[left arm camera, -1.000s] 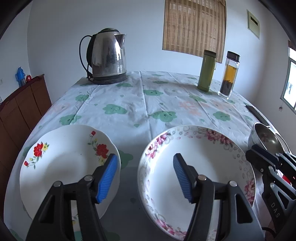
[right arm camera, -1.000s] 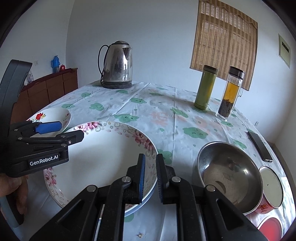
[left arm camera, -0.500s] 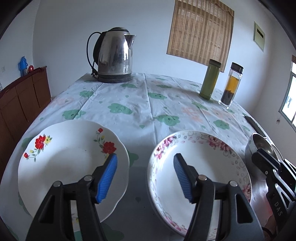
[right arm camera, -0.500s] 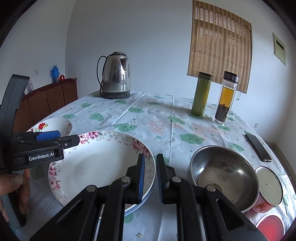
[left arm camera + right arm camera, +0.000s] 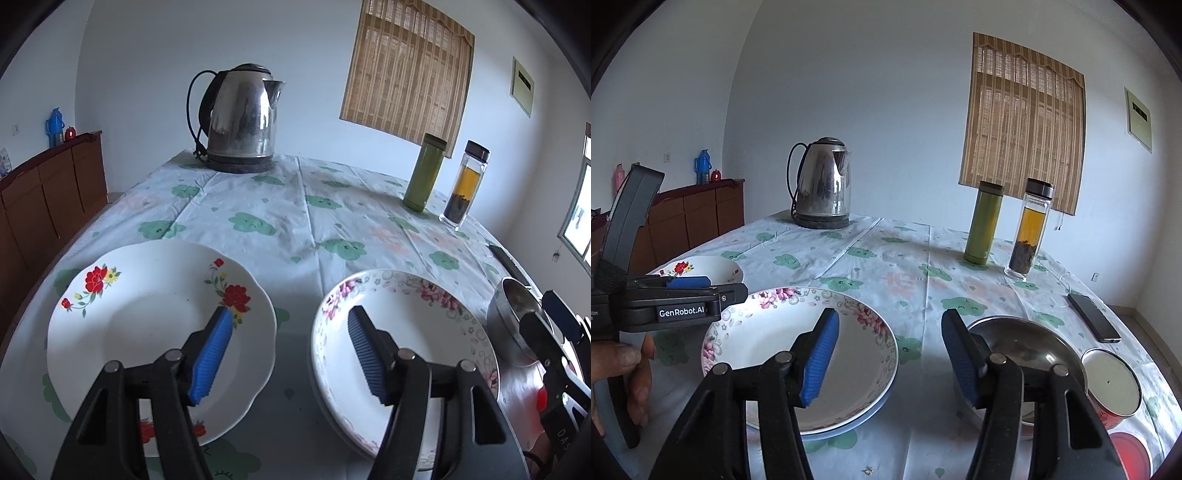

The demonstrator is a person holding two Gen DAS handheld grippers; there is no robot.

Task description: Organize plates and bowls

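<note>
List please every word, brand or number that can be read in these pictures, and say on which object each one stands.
"GenRobot.AI": white print on the side of the left gripper, seen in the right wrist view.
"DAS": white letters on the body of the right gripper, at the edge of the left wrist view; the rest is cut off.
Plaque on the wall: dark marks, too small to read.
Kettle, green flask and glass bottle: no readable text.

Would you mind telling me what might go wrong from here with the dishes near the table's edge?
The pink-flowered plate sits on a blue-rimmed dish, so a grip could catch only the top one. The steel bowl crowds the white-lidded tin; the open right gripper might knock it. The red-flowered plate lies near the edge.
</note>
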